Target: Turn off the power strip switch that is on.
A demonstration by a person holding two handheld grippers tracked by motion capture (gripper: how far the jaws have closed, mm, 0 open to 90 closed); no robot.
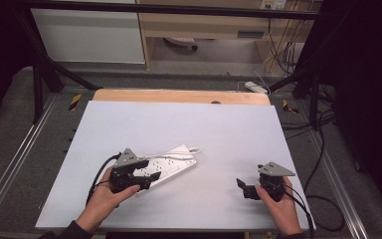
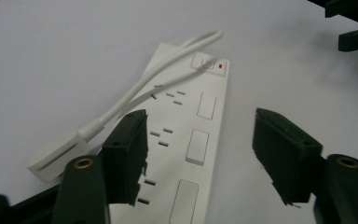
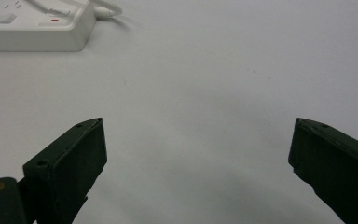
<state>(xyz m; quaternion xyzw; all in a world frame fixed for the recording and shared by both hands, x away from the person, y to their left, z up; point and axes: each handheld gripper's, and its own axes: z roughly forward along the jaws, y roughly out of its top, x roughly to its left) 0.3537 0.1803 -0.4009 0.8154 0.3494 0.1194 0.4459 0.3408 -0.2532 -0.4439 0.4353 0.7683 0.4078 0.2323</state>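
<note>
Your left gripper [image 2: 196,154] hangs over the near end of a white power strip [image 1: 168,169] at the table's near left. Its jaws are partly open, straddling the strip's body without pressing on it. A white cable [image 2: 140,88] and flat plug [image 2: 56,156] lie across the strip's left side. Before closing, centre the jaws on the body and keep the left jaw off the cable. Your right gripper [image 1: 244,188] rests near right, well apart, with its jaws wide and empty. The white tabletop [image 1: 229,134] sits in a dim room with a black frame [image 1: 169,9] and floor cables [image 1: 323,164].
</note>
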